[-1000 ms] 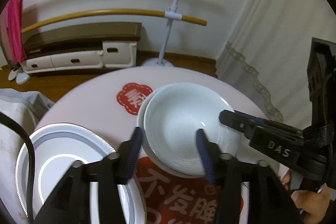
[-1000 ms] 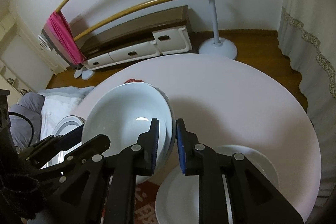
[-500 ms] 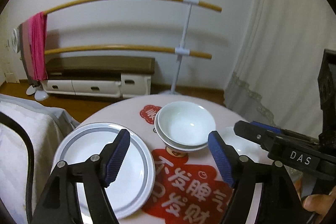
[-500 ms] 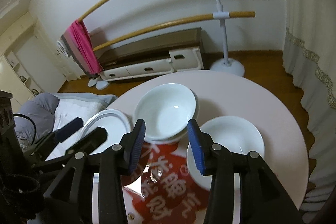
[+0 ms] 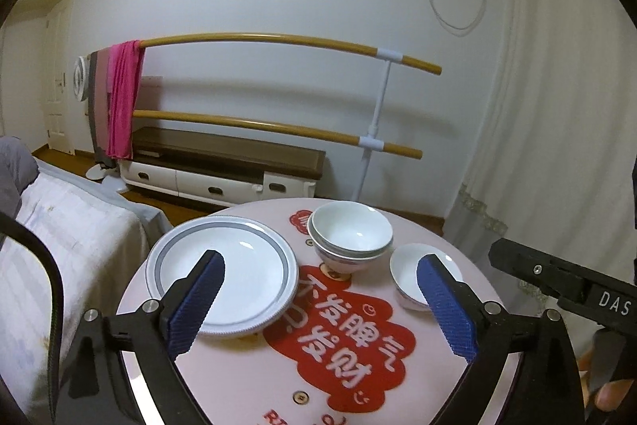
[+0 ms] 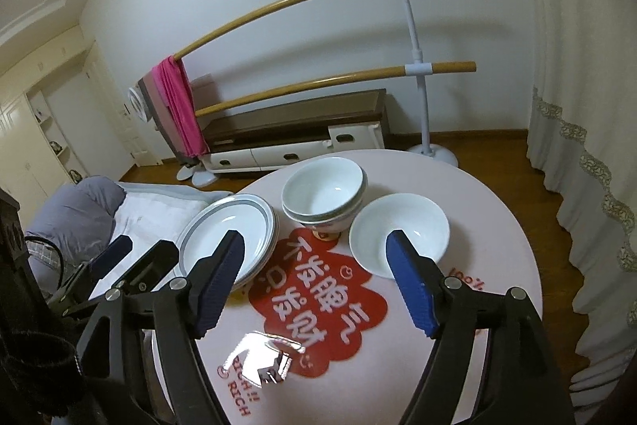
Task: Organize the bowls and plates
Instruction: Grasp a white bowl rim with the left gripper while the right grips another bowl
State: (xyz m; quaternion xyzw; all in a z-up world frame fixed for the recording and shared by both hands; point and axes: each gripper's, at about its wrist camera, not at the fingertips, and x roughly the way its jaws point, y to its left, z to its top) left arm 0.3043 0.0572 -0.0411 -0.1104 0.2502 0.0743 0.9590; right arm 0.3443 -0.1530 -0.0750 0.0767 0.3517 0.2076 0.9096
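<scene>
On the round pink tabletop [image 6: 497, 210], nested white ceramic bowls [image 6: 324, 192] sit near the far edge, between the grey-rimmed white plates [image 6: 227, 226] and a shallow white dish [image 6: 398, 232]. The left gripper [image 5: 318, 301] and right gripper [image 6: 314, 277] hang empty, jaws wide apart, having just been opening.

Both wrist views, angled down, sharing round table [image 5: 247, 377]

The stacked bowls [image 5: 350, 239] look like glossy white glazed ceramic, as do the grey-rimmed plate [image 5: 223, 271] and the shallow white dish [image 6: 400, 232]. The round table [image 6: 497, 226] has a smooth pink top that catches the light. Gripper pads [image 6: 412, 289] are blue, ribbed rubber on matt black plastic. The rack's rails [image 5: 278, 40] look like varnished wood; a pink cloth [image 5: 123, 102] hangs there.
</scene>
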